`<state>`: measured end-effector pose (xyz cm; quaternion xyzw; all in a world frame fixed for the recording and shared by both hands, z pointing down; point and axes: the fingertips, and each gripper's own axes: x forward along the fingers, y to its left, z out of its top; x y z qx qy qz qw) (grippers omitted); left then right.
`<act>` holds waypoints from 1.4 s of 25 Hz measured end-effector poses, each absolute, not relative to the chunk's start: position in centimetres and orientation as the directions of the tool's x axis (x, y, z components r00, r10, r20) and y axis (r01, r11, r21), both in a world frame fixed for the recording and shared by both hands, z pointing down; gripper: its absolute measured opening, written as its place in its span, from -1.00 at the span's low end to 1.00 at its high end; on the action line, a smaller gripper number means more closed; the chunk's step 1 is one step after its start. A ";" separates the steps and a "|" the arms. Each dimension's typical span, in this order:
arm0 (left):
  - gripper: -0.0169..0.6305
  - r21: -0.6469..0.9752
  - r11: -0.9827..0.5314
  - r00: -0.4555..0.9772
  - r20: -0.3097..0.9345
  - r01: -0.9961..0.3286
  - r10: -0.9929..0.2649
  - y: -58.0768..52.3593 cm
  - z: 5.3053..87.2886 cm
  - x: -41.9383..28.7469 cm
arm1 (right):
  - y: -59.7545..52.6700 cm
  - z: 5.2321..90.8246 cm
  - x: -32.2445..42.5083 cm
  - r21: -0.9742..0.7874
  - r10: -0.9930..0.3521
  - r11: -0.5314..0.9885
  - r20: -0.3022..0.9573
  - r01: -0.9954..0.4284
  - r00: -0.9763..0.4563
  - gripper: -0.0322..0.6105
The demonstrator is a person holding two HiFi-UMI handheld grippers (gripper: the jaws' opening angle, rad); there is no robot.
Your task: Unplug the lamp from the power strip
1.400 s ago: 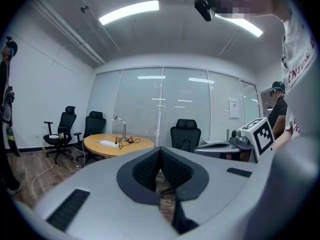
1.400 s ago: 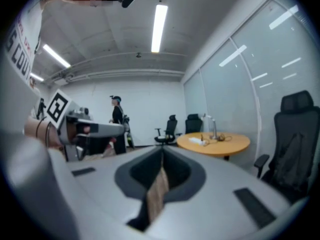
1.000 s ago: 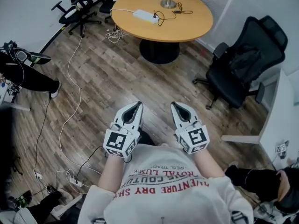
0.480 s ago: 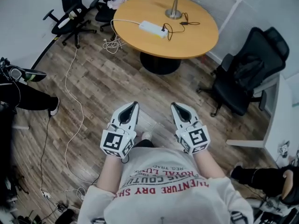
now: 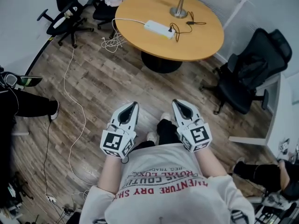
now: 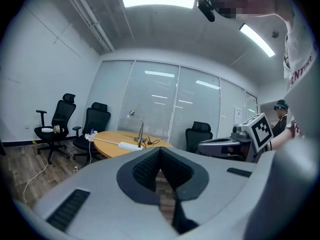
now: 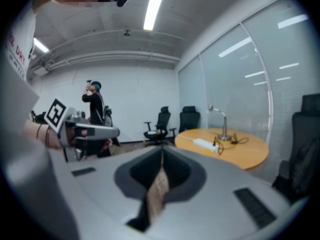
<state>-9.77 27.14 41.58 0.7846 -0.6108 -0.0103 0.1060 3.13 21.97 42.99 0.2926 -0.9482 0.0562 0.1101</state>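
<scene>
A white power strip [image 5: 160, 29] lies on the round wooden table [image 5: 196, 43] at the top of the head view. The lamp's metal base [image 5: 179, 12] stands behind it, and a black cord [image 5: 186, 26] runs from the lamp to the strip's near end. My left gripper [image 5: 132, 107] and right gripper [image 5: 179, 104] are held side by side close to my chest, well short of the table. Both are shut and empty. The left gripper view shows the power strip [image 6: 128, 145] and lamp [image 6: 137, 126] far ahead. In the right gripper view the power strip [image 7: 204, 144] and lamp [image 7: 220, 124] are equally distant.
Black office chairs stand right of the table [image 5: 247, 71] and at the back left [image 5: 65, 14]. A white cable [image 5: 70, 92] trails from the table across the wooden floor. Another person's legs [image 5: 21, 104] show at the left, more legs [image 5: 264, 176] at the lower right.
The table with the power strip has drawn closer and lower in the head view as I walk toward it. Both grippers keep the same shut pose in front of me.
</scene>
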 end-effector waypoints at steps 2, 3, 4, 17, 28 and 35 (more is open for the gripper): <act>-0.86 0.182 -0.226 0.250 0.117 -0.957 -0.961 26.3 42.0 -10.3 | 20.7 43.4 2.5 -0.041 -0.538 0.825 0.250 -0.564 -0.805 -0.80; -0.86 0.182 -0.223 0.246 0.118 -0.958 -0.962 25.8 42.2 -10.6 | 20.1 43.6 2.1 -0.041 -0.534 0.827 0.253 -0.561 -0.807 -0.80; -0.86 0.181 -0.218 0.241 0.118 -0.959 -0.963 25.3 42.3 -11.0 | 19.4 43.9 1.7 -0.042 -0.530 0.830 0.256 -0.557 -0.809 -0.80; -0.86 0.151 -0.184 0.207 0.156 -0.971 -0.966 12.3 43.4 -18.1 | 5.4 46.4 -5.5 -0.059 -0.501 0.843 0.272 -0.534 -0.822 -0.80; -0.86 0.154 -0.253 0.281 0.197 -0.955 -0.939 -7.0 44.4 -21.3 | -13.4 47.2 -7.3 -0.072 -0.565 0.789 0.305 -0.610 -0.767 -0.80; -0.86 0.139 -0.277 0.303 0.223 -0.951 -0.927 -15.8 44.8 -22.0 | -21.7 48.1 -7.4 -0.096 -0.583 0.766 0.311 -0.635 -0.751 -0.80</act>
